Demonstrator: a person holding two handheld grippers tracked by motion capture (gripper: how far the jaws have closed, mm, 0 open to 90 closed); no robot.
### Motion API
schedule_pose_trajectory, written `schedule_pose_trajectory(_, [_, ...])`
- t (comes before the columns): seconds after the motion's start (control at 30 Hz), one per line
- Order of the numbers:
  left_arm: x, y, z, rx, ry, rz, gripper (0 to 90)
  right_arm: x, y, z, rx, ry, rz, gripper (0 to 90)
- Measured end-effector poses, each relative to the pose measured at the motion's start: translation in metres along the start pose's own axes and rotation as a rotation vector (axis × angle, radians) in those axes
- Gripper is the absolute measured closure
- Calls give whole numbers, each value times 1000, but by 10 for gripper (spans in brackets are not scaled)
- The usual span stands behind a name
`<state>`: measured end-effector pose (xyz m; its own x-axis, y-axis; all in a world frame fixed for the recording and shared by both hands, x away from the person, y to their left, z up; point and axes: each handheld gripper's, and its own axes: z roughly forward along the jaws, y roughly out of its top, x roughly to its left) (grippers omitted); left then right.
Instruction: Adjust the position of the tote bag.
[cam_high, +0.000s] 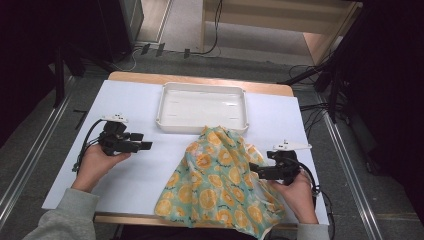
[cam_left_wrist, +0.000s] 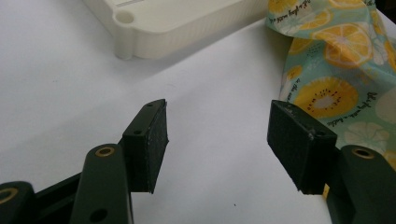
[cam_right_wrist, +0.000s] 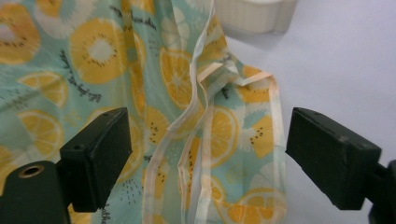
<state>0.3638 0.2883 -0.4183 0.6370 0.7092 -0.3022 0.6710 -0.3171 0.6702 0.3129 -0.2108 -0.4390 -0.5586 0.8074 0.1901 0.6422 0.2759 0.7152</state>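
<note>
Both jaw pairs spread, nothing pinched. Right gripper (cam_right_wrist: 205, 154) hovers over the cloth's (cam_high: 220, 182) hemmed edge; left gripper (cam_left_wrist: 217, 144) over bare table (cam_high: 135, 100), cloth just beside. Cloth's far corner touches the tray (cam_high: 165, 102).

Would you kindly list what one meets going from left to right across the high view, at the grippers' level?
Left gripper → bare white table → fruit-print cloth → right gripper.
</note>
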Motion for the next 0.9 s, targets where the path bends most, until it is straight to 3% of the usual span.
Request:
schedule_pose_trajectory(0.13, [0,0,0,-2,-1,-1,387,0,-3,13,35,-19,-2,135])
schedule_pose_trajectory(0.43, [0,0,1,2,1,2,385,-12,-5,29,56,-64,16,133])
schedule_pose_trajectory(0.7, [0,0,2,4,3,0,383,-13,-8,39,111,-67,17,139])
schedule_pose_trajectory(0.8, [0,0,1,3,4,0,383,-10,-9,42,118,-86,-23,143])
schedule_pose_trajectory(0.9, [0,0,1,3,5,-1,383,-8,-10,42,120,-106,-57,231])
